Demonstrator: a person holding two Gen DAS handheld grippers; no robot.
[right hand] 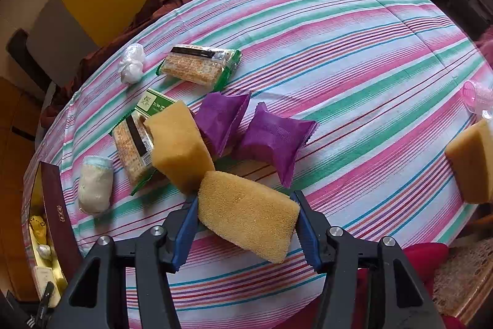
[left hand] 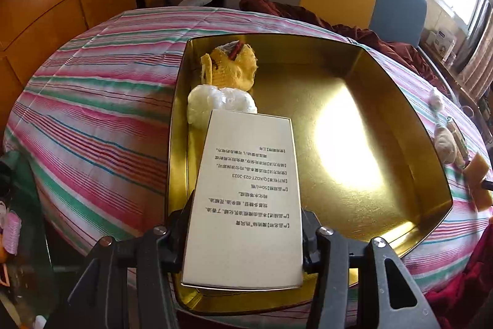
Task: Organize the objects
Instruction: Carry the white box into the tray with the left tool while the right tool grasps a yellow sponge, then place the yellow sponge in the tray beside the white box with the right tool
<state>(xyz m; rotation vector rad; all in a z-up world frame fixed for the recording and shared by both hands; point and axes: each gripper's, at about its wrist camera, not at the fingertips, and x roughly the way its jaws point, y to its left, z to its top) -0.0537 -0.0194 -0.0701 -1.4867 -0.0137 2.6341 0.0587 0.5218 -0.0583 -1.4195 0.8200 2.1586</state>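
Note:
My left gripper (left hand: 246, 211) is shut on a white box (left hand: 246, 193) with printed text, holding it by its long sides. The box hangs over the near left part of an open gold tin (left hand: 400, 100). Inside the tin, at its far left, lie a yellow plush toy (left hand: 234, 63) and a white wrapped bundle (left hand: 215, 102). My right gripper (right hand: 243, 199) is shut on a yellow sponge (right hand: 246, 215) just above the striped tablecloth (right hand: 354, 51); its blue pads press both ends. The tin (right hand: 52, 190) shows at the left edge of the right wrist view.
On the cloth lie a second sponge (right hand: 177, 144), two purple packets (right hand: 222, 119) (right hand: 274, 141), two cracker packs (right hand: 200, 67) (right hand: 132, 147), a white wad (right hand: 132, 63) and a white roll (right hand: 94, 187). A third sponge (right hand: 471, 162) and a pink cup (right hand: 476, 96) sit far right. Chairs stand behind.

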